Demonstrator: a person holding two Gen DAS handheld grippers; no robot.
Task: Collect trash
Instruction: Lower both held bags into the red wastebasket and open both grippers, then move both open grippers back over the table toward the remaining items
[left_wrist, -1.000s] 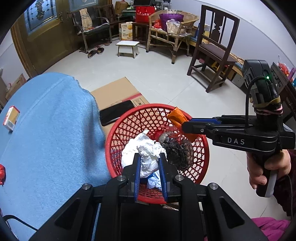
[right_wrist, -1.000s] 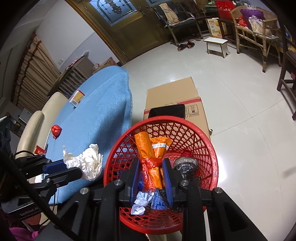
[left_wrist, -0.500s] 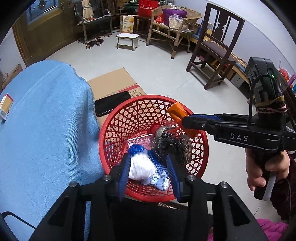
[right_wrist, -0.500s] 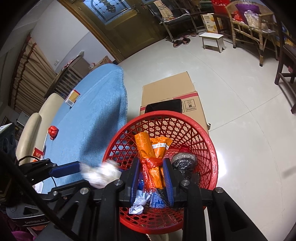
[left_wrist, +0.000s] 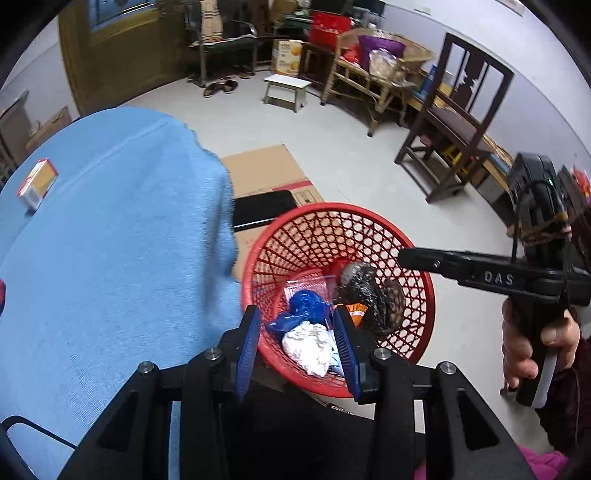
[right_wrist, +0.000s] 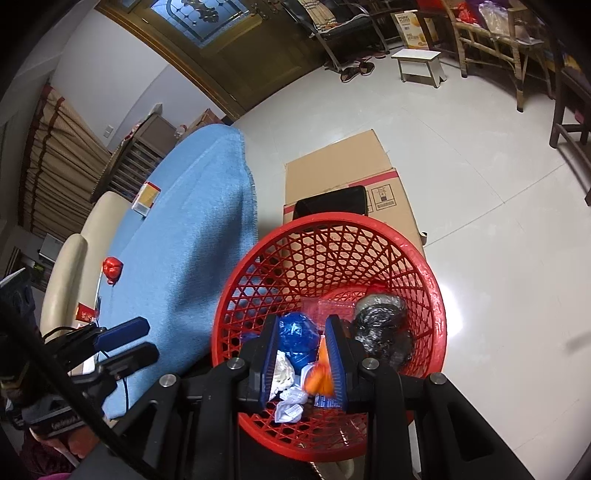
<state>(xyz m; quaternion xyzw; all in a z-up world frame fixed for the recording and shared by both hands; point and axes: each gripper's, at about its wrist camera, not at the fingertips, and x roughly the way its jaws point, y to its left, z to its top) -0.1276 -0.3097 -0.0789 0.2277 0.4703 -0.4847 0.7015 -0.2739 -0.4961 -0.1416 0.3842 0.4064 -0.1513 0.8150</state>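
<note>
The red plastic lattice basket (left_wrist: 369, 210) stands on flattened brown cardboard (left_wrist: 266, 166) on the floor, just beside the counter covered with light blue cloth (left_wrist: 110, 258). In it lie a crumpled white paper wad (left_wrist: 306, 347), a scrunched blue plastic bag (left_wrist: 306, 302), a dark crinkled foil lump (left_wrist: 373, 295) and an orange snack wrapper (right_wrist: 319, 373), blurred by motion. The left tongs (left_wrist: 295, 321) hang above the basket's near rim, their blue pads moderately apart and gripping nothing; the white wad sits below, between them. The right tongs (right_wrist: 303, 328) hover over the basket, drawn almost closed with a narrow gap, clamping nothing. A hand (left_wrist: 532, 347) grips their handle.
</note>
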